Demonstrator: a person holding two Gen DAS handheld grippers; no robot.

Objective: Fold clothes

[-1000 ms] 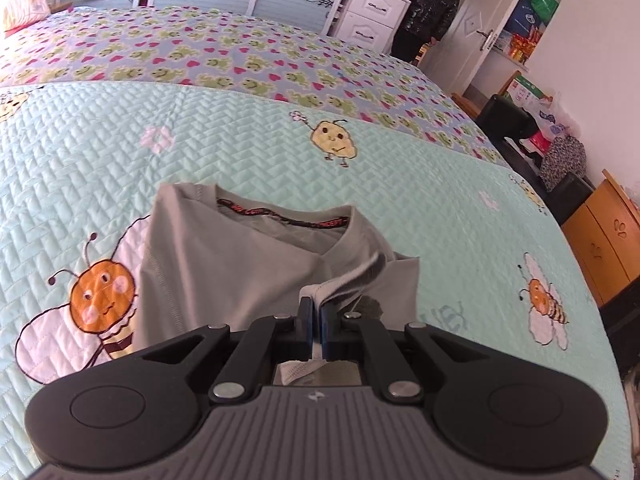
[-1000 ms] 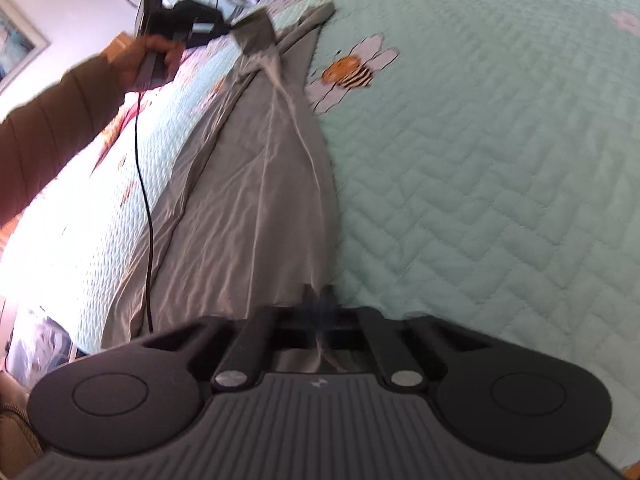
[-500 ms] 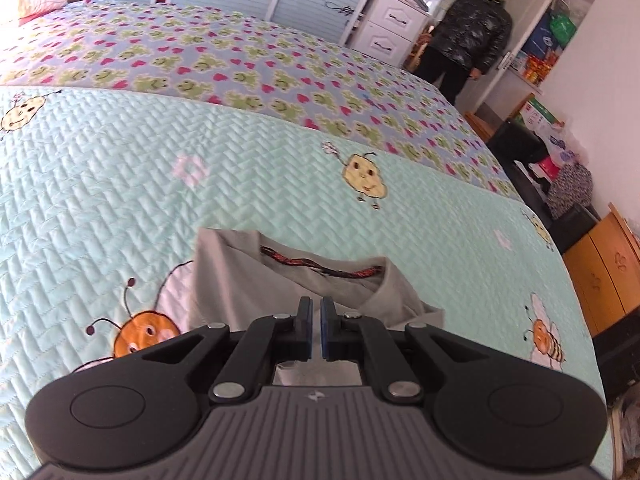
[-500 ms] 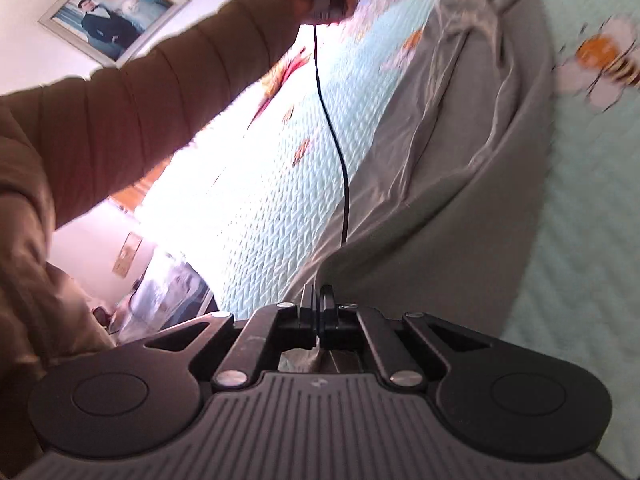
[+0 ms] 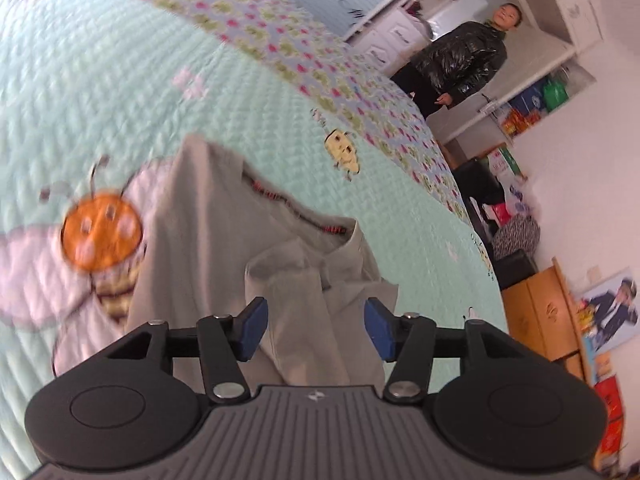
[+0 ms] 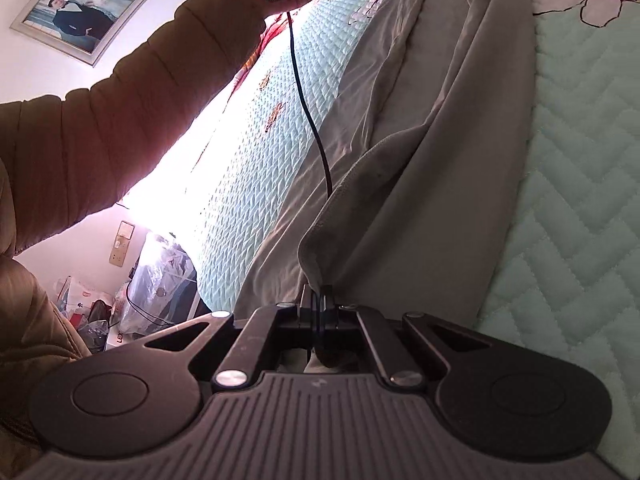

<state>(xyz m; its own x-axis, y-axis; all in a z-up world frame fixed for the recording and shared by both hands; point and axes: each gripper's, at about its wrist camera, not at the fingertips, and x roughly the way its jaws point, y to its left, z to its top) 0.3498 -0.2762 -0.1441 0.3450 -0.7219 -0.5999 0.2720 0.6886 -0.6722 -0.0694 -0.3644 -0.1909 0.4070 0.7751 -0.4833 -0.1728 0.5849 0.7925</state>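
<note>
A grey T-shirt [image 5: 224, 240] with a red-and-black neck label lies on the mint quilted bedspread [image 5: 100, 80]. Its folded-over sleeve part lies loose below my left gripper [image 5: 316, 326], whose jaws are opening; the blue pads [image 5: 252, 326] stand apart and do not press on the cloth. In the right wrist view the same grey T-shirt [image 6: 440, 160] stretches long across the bed. My right gripper [image 6: 319, 304] is shut on its hem corner, which rises bunched from the closed jaws.
A person in a dark jacket [image 5: 460, 60] stands by the doorway beyond the bed. Wooden cabinets [image 5: 540, 320] and bags line the right wall. A brown sleeve [image 6: 120, 120] holds the other gripper's handle, with a black cable [image 6: 308, 120] hanging over the shirt.
My left gripper let go of the shirt's fold and opened, rolling and dropping closer to the bed. The right gripper stayed shut on the hem and swung across the shirt.
</note>
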